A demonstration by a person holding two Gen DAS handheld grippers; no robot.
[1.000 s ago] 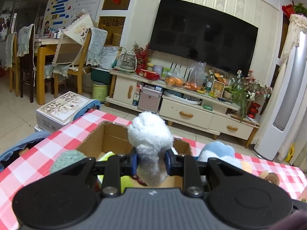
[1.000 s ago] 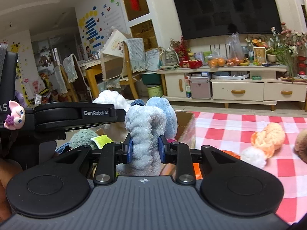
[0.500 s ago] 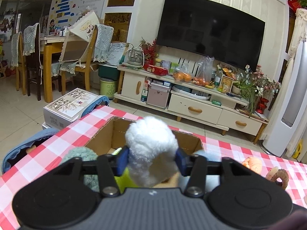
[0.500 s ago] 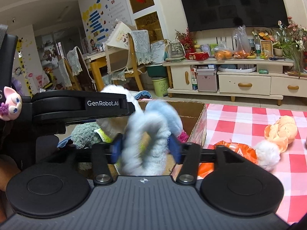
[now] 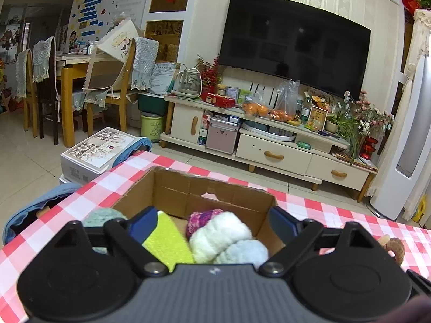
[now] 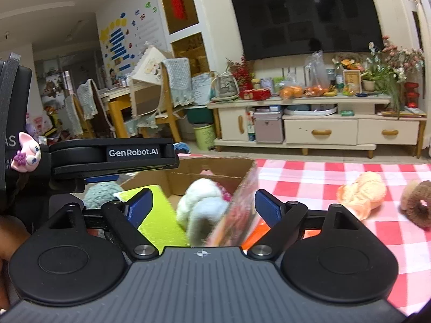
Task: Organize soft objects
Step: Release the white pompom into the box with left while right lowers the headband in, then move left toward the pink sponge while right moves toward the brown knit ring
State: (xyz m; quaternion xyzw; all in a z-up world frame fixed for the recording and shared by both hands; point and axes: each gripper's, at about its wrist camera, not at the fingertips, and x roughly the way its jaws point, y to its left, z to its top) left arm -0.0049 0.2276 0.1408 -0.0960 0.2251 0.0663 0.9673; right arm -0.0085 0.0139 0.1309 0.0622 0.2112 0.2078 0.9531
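Left gripper (image 5: 212,222): jaws opening, nothing pinched; the white plush ball (image 5: 219,235) it gripped a second ago now lies in the cardboard box (image 5: 212,191).
Right gripper (image 6: 203,204): jaws opening, released; its pale blue plush (image 5: 242,251) dropped beside the white one.
Box: near the surface's far left edge.
Outstanding on checked surface (image 6: 309,173): orange plush (image 6: 362,195), brown plush (image 6: 417,202), both well right of the box.

counter cloth (image 5: 317,204): red-and-white check. cardboard box (image 5: 188,191): plain brown. in the box: white plush (image 5: 218,235), pale blue plush (image 5: 242,253), lime-green pad (image 5: 167,242), pink-purple knit ball (image 5: 200,219), grey-green ball (image 5: 103,215). on the cloth: peach plush (image 6: 361,193), brown plush (image 6: 416,202). tongs (image 5: 212,224) black with blue pads (image 5: 142,223).
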